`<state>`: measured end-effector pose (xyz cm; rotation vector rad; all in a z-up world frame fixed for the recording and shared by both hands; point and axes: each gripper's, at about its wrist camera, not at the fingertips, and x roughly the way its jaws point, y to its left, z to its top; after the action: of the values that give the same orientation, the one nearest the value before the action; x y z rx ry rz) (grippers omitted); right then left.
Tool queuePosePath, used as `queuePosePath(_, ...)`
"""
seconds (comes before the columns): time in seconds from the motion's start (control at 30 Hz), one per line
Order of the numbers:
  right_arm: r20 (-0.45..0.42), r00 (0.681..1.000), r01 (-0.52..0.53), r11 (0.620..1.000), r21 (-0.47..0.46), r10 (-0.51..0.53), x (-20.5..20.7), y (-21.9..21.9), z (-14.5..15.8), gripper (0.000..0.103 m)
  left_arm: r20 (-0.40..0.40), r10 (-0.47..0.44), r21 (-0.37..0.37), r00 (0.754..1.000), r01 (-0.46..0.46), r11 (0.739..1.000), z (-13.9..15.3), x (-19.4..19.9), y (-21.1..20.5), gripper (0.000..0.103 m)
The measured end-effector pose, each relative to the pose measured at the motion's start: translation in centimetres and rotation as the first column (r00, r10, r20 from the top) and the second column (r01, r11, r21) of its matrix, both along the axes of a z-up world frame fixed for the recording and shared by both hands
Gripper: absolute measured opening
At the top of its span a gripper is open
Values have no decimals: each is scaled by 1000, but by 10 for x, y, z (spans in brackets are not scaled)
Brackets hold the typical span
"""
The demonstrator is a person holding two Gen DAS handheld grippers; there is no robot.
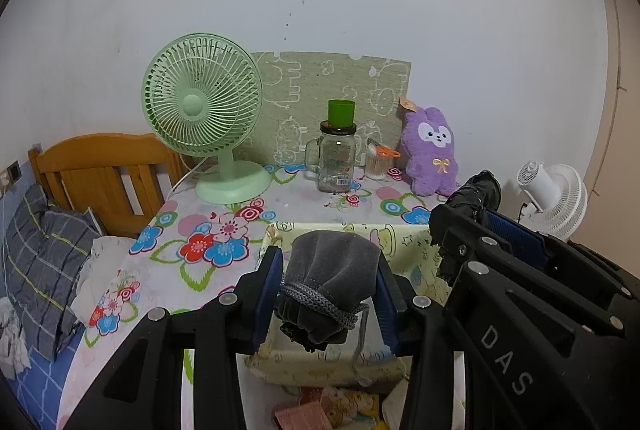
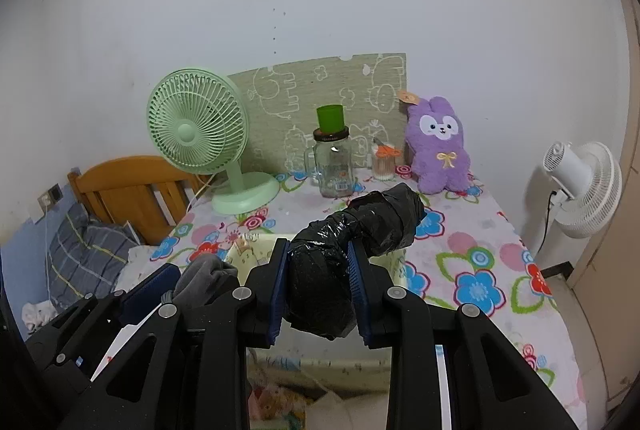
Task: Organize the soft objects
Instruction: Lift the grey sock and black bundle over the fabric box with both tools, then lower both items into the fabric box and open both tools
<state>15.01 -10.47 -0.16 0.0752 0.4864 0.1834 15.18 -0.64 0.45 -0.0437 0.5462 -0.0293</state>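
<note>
My left gripper (image 1: 330, 284) is shut on a grey drawstring pouch (image 1: 332, 270) and holds it above a pale yellow fabric storage box (image 1: 404, 242). My right gripper (image 2: 319, 270) is shut on a black plastic-wrapped bundle (image 2: 360, 226) and holds it over the same box (image 2: 248, 250). The right gripper also shows at the right of the left wrist view (image 1: 480, 226), and the left gripper at the left of the right wrist view (image 2: 168, 282). A purple plush rabbit (image 1: 432, 149) leans against the wall at the table's back right.
On the flowered tablecloth (image 1: 200, 246) stand a green desk fan (image 1: 204, 109), a glass jar (image 1: 336, 157) with a green cup on its lid, and a small cup of swabs (image 1: 378, 161). A wooden bed (image 1: 104, 181) lies to the left. A white fan (image 2: 580, 185) stands to the right.
</note>
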Motion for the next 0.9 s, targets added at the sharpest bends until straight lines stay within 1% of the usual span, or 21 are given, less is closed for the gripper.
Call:
queuePosePath(0.1, 5, 1000, 4, 1000, 4, -4, 9, -1, 0, 32, -6, 6, -3, 1000, -6, 1000, -2, 10, 0, 44)
queuePosePath(0.2, -7, 1000, -7, 1000, 24, 8, 20, -1, -2, 32, -26, 12, -15, 1000, -13, 1000, -3, 17, 2, 44)
queuePosePath(0.3, -22, 1000, -21, 1000, 21, 21, 31, 1, -5, 32, -38, 8, -26, 999, -9, 1000, -8, 25, 4, 44)
queuePosePath(0.5, -69, 997, -15, 999, 36, 18, 53, 2, -19, 32, -88, 9, -40, 996, -13, 999, -23, 47, 6, 45)
queuePosePath(0.6, -93, 995, -27, 999, 40, 31, 63, 4, -25, 32, -105, 12, -51, 994, -18, 999, -29, 55, 8, 47)
queuePosePath(0.7, -113, 992, -44, 998, 45, 49, 72, 6, -32, 32, -127, 25, -43, 992, -31, 999, -34, 60, 9, 52)
queuePosePath(0.77, -134, 988, -65, 996, 63, 73, 77, 7, -37, 32, -142, 28, -35, 990, -33, 999, -37, 63, 10, 58)
queuePosePath(0.83, -139, 987, -72, 995, 62, 81, 79, 9, -41, 32, -155, 29, -30, 987, -34, 999, -40, 65, 11, 67)
queuePosePath(0.9, -142, 986, -84, 995, 55, 91, 81, 11, -43, 32, -164, 26, -30, 986, -32, 999, -42, 66, 12, 72)
